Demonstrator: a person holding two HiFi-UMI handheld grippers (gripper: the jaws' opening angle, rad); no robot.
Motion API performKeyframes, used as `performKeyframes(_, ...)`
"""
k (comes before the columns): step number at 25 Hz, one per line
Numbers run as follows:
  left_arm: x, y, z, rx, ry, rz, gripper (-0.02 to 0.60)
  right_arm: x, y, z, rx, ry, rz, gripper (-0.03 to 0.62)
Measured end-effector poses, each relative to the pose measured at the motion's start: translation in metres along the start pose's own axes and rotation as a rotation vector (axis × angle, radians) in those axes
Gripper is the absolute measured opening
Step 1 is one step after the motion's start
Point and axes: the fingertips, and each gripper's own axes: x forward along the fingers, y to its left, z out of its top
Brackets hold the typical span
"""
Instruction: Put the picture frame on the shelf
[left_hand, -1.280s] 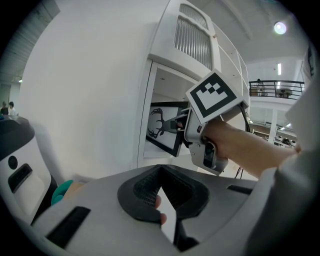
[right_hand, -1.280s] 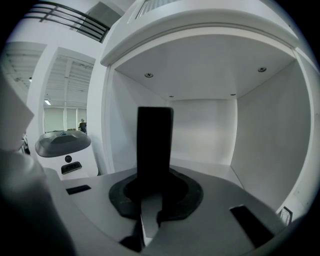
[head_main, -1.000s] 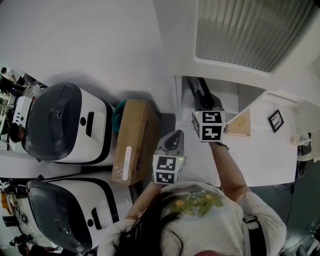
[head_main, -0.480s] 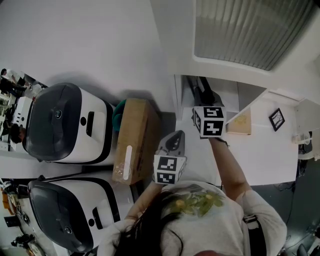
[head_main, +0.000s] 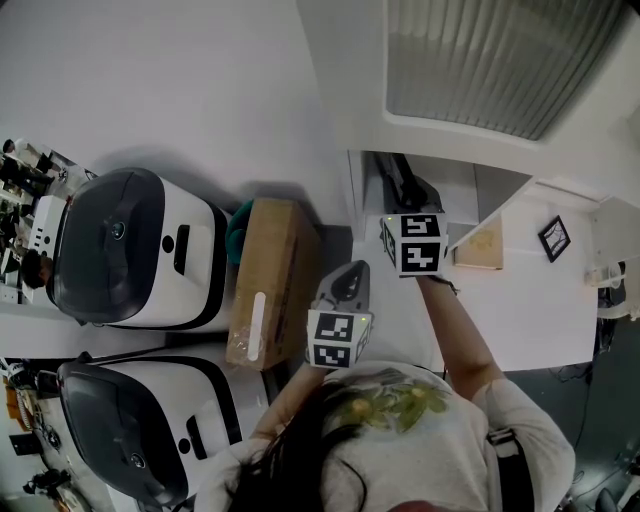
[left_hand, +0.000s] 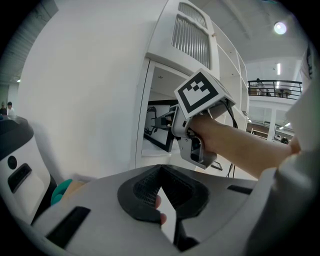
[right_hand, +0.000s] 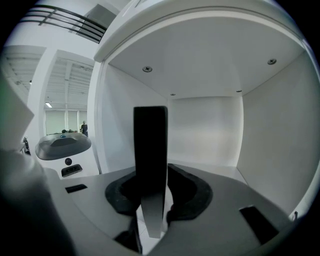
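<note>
**A:** How far along are we?

**B:** Nearly done, we judge. We have the right gripper (right_hand: 151, 202) reaching into the open compartment of the shelf (right_hand: 210, 130). The picture frame (right_hand: 150, 145) is inside it, upright between the jaws.

**A:** Are we gripping it?

**B:** The jaws have just been easing apart with the picture frame between them. We read the pads as off it.

**A:** So what's left?

**B:** We draw the right gripper out without knocking the picture frame over. We can't tell whether its foot sits on the shelf floor.

**A:** How does it look?

**B:** Thin and black. The right gripper view meets it edge-on, as a dark slab with a paler strip below. From the left gripper view we see a slim black border, slanted in the picture.

**A:** And the left gripper (left_hand: 166, 212)?

**B:** We hold it low outside the shelf, with its jaws drawn together and nothing in them.
</note>
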Motion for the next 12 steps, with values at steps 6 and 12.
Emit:
performKeyframes(6,-0.001,0.000,0.001,0.000,-0.005,-0.002,0.020,-0.004,0.003,-0.003,-0.023,0.020,-0.004,0.195)
performKeyframes(12,-0.008,-0.005,0.003,0.005,-0.015,-0.006,0.020,-0.032,-0.003,-0.007,0.015,0.009,-0.028,0.224)
